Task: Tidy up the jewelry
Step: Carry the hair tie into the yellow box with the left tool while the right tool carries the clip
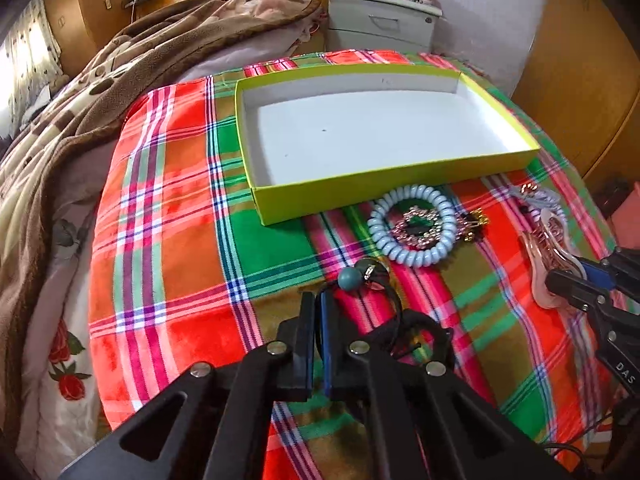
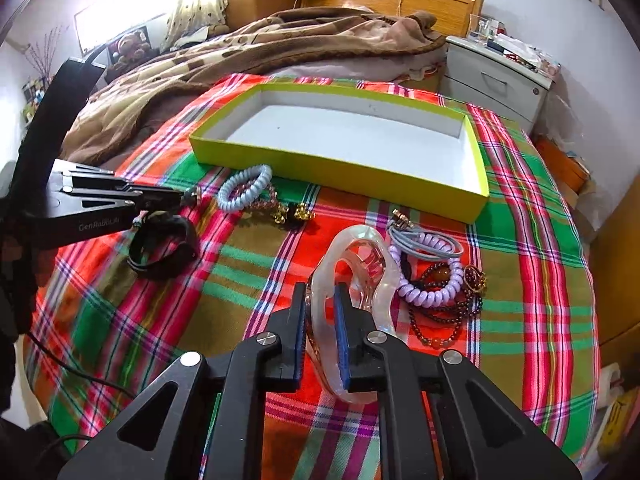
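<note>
Grippers are both gripping — the left gripper (image 1: 317, 300) is pinching a black cord (image 1: 394, 300) at lower centre. The right gripper (image 2: 322, 296) is clamping a clear clip (image 2: 360, 248), below the box (image 2: 340, 168).

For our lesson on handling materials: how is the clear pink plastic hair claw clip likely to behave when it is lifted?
The clear pink plastic hair claw clip looks rigid, so it will probably keep its shape rather than droop. Its glossy curved surface may slip between the right gripper's jaws, which pinch only one narrow loop. Gripped off-centre, it could swing or twist.
</note>
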Available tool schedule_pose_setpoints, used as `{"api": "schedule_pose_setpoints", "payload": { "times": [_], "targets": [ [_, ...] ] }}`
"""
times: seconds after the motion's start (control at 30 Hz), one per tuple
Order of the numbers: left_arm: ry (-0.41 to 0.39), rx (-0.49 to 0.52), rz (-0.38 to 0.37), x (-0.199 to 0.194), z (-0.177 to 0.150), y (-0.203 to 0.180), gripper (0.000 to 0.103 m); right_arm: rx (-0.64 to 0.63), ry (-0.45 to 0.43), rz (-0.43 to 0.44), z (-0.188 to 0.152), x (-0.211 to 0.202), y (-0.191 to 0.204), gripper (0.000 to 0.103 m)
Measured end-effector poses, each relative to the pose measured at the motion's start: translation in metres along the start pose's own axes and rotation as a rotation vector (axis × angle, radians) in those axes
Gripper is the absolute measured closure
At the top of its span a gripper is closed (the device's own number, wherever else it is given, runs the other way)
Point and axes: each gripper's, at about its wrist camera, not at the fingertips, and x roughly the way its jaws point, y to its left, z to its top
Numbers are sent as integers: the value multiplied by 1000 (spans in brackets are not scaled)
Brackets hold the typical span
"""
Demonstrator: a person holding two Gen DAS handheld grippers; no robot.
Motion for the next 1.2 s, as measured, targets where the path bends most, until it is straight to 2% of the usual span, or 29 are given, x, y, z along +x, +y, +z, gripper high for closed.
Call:
{"api": "schedule_pose_setpoints", "payload": {
  "times": [0.23, 0.7, 0.97, 1.2],
  "targets": [
    [-67, -56, -22, -20, 5, 8, 101, 16, -26, 7, 3, -6, -3, 90],
    [-156, -79, -57, -48, 26, 17, 101, 48, -106, -3, 28, -24, -13, 90],
    [-194, -85, -64, -52, 53, 19, 101, 56, -137, -43, 58, -25, -33, 90],
    [-198, -116, -81, -38, 82, 26, 101, 39, -129, -75, 91, -5, -52, 90]
  ]
}}
